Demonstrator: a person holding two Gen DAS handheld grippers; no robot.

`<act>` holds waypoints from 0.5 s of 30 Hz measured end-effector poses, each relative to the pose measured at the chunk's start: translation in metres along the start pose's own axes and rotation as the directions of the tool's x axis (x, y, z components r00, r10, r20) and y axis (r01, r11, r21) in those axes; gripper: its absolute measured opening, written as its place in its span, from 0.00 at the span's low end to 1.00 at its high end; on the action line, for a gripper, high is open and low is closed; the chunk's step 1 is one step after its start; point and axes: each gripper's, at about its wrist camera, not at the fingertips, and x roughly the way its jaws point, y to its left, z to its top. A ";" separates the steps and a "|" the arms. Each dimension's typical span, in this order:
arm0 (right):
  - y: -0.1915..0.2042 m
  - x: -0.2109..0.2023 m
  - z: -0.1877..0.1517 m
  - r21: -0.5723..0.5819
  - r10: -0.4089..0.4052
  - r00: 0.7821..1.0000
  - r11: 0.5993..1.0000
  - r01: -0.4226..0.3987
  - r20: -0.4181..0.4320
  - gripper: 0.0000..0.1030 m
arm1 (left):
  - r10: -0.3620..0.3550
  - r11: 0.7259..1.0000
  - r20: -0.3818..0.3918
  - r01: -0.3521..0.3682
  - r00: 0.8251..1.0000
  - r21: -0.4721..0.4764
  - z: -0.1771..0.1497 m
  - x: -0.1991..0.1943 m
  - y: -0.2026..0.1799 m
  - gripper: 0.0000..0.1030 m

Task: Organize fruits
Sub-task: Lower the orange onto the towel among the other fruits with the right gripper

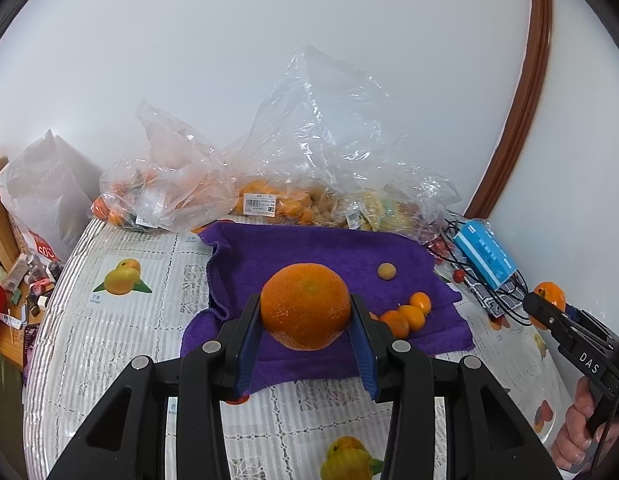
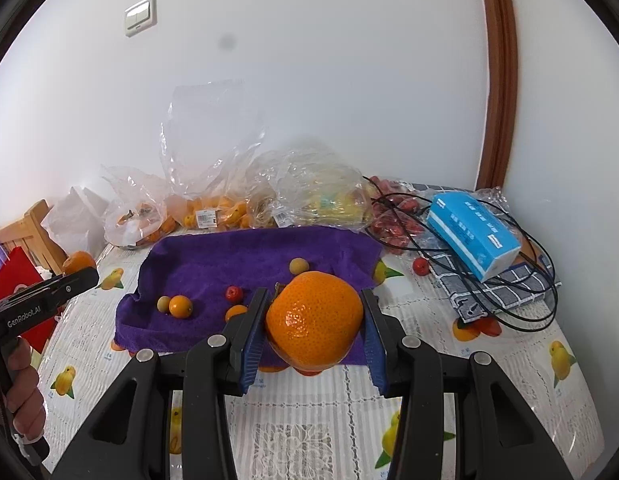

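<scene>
Oranges fill both claws: the left claw [image 1: 305, 312] pinches a big orange [image 1: 305, 306] between its blue pads, and the right claw [image 2: 314, 322] pinches another orange [image 2: 314, 320] the same way, each fruit held up off the purple towel [image 1: 329, 252] that lies on the table [image 1: 141, 320]. On the towel sit smaller fruits: a row of little orange ones [image 1: 409, 314] just right of the left claw and a pale round one [image 1: 387, 271] farther back. Behind the towel, against the wall, stand clear plastic bags [image 1: 181, 196] with more fruit inside.

My reading is that this is the carrying step, with both oranges lifted and on their way to a spot on the towel. The next move calls for lowering each orange onto a bare patch of cloth, clear of the little fruits so nothing gets knocked and rolls, and only then spreading the pads.

The right wrist view shows things the left one misses: a red fruit [image 2: 234, 293], a pale and an orange fruit touching each other [image 2: 175, 305] near the towel's left side, a heap of red fruit [image 2: 393, 220] under black cables [image 2: 509, 280], a light switch [image 2: 140, 15], and most of a blue box [image 2: 471, 236]. The left wrist view shows the left edge of the table and clutter beyond it. Each view also catches the other claw at its edge, with the person's hand on the handle
</scene>
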 end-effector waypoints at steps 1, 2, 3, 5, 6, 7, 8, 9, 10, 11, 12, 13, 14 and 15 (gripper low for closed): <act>0.001 0.004 0.001 -0.002 0.004 1.000 1.000 -0.004 -0.003 0.42 | 0.001 1.000 -0.001 -0.001 1.000 -0.001 0.001 0.002 0.001 0.39; 0.002 0.006 0.002 -0.002 0.008 1.000 1.000 -0.008 -0.004 0.42 | 0.003 1.000 -0.002 -0.003 1.000 -0.001 0.002 0.004 0.001 0.39; 0.004 0.009 0.003 -0.004 0.011 1.000 1.000 -0.011 -0.005 0.42 | 0.005 1.000 -0.002 -0.005 1.000 0.000 0.002 0.005 0.002 0.39; 0.006 0.015 0.004 -0.007 0.017 1.000 1.000 -0.018 -0.009 0.42 | 0.016 1.000 -0.001 -0.016 1.000 0.004 0.004 0.008 0.002 0.39; 0.007 0.018 0.005 -0.009 0.020 1.000 1.000 -0.020 -0.011 0.42 | 0.023 1.000 0.001 -0.024 1.000 0.008 0.004 0.010 0.002 0.39; 0.009 0.020 0.005 -0.011 0.022 1.000 1.000 -0.023 -0.013 0.42 | 0.026 1.000 0.001 -0.026 1.000 0.009 0.005 0.012 0.002 0.39; 0.010 0.024 0.006 -0.013 0.025 1.000 1.000 -0.025 -0.016 0.42 | 0.027 1.000 0.001 -0.027 1.000 0.009 0.005 0.013 0.003 0.39; 0.012 0.026 0.006 -0.015 0.027 0.999 1.000 -0.027 -0.018 0.42 | 0.029 1.000 -0.001 -0.029 1.000 0.009 0.005 0.016 0.004 0.39; 0.013 0.029 0.006 -0.017 0.029 0.999 0.999 -0.029 -0.020 0.42 | 0.029 1.000 -0.002 -0.029 1.000 0.007 0.006 0.018 0.004 0.39; 0.014 0.032 0.007 -0.019 0.031 0.999 0.999 -0.032 -0.022 0.42 | 0.029 1.000 -0.005 -0.029 1.000 0.006 0.006 0.020 0.005 0.39; 0.015 0.035 0.008 -0.022 0.033 0.999 0.999 -0.034 -0.025 0.42 | 0.030 1.000 -0.008 -0.030 1.000 0.004 0.007 0.023 0.006 0.39; 0.016 0.038 0.008 -0.023 0.035 0.999 0.999 -0.035 -0.026 0.42 | 0.032 0.999 -0.009 -0.032 0.999 0.003 0.007 0.025 0.006 0.39; 0.017 0.041 0.009 -0.025 0.036 0.999 0.999 -0.036 -0.027 0.42 | 0.033 0.999 -0.010 -0.033 0.999 0.001 0.007 0.027 0.007 0.39; 0.018 0.043 0.010 -0.027 0.036 0.999 0.999 -0.036 -0.027 0.42 | 0.034 0.999 -0.012 -0.034 0.999 -0.001 0.008 0.030 0.009 0.39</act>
